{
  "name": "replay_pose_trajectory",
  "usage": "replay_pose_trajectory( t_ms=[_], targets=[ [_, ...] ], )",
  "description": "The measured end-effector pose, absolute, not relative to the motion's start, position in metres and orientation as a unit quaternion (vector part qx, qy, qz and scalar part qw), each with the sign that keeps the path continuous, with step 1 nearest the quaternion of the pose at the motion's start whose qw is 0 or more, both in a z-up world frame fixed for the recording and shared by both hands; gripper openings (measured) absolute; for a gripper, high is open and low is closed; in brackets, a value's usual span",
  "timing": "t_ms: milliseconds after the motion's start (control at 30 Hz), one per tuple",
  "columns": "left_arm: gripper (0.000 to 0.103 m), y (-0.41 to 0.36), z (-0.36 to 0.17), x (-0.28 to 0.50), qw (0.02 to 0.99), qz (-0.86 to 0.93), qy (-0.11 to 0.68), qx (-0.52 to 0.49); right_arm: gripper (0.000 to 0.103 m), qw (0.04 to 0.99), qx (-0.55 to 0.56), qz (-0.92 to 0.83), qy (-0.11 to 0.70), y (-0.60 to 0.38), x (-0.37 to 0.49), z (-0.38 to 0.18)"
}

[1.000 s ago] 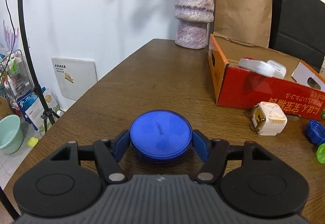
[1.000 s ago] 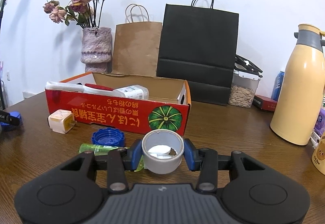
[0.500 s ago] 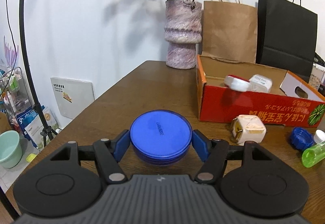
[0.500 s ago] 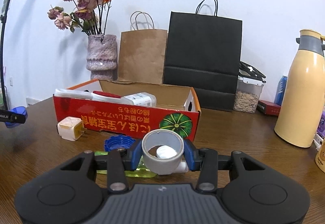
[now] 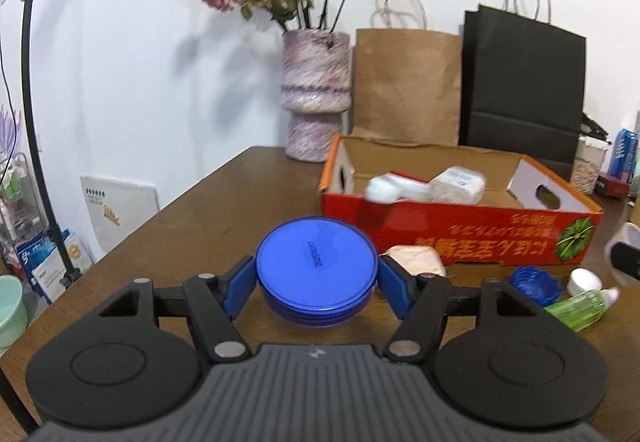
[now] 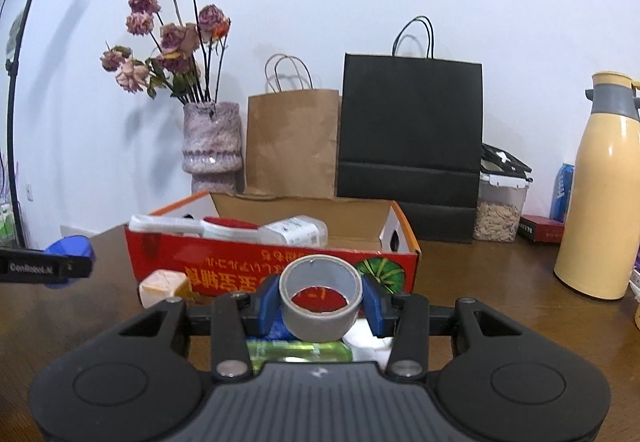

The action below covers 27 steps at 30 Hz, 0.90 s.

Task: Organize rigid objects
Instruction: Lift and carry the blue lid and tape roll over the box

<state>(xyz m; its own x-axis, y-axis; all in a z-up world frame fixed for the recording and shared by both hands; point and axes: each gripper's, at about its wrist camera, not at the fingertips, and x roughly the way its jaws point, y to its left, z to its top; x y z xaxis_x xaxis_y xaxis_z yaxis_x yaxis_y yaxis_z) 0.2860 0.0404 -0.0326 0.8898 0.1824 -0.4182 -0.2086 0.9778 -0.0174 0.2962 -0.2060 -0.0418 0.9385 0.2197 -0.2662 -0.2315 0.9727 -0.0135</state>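
My left gripper [image 5: 317,284] is shut on a round blue tin [image 5: 316,270] and holds it above the brown table, short of the red cardboard box [image 5: 460,232]. My right gripper [image 6: 320,302] is shut on a grey tape roll [image 6: 320,296] and holds it in front of the same box [image 6: 256,262]. The box holds a white and red tool [image 5: 400,187] and a clear packet [image 5: 460,181]. On the table before the box lie a cream cube plug [image 5: 414,260], a blue cap [image 5: 534,284] and a green bottle [image 5: 580,308].
A vase of dried roses [image 5: 314,97], a brown paper bag [image 5: 406,89] and a black bag [image 5: 520,85] stand behind the box. A yellow flask [image 6: 600,201] and a seed jar [image 6: 500,209] stand at the right. The table's left edge [image 5: 120,242] drops to the floor.
Both grippers have risen and moved toward the red box with their objects. The tape roll now sits over the green bottle and the blue cap.
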Motion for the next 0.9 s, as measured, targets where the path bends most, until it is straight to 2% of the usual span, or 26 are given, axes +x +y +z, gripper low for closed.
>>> replay_pose_trajectory(
  t_ms=[333,900],
  targets=[
    [0.068,0.000,-0.017,0.290,0.981,0.073,0.179,-0.015,0.042,0.990,-0.011,0.105,0.096,-0.198,0.304,-0.035],
    [0.068,-0.025,-0.001,0.334,0.985,0.071,0.157,-0.019,0.042,0.992,-0.010,0.104,0.075,-0.189,0.336,-0.032]
  ],
)
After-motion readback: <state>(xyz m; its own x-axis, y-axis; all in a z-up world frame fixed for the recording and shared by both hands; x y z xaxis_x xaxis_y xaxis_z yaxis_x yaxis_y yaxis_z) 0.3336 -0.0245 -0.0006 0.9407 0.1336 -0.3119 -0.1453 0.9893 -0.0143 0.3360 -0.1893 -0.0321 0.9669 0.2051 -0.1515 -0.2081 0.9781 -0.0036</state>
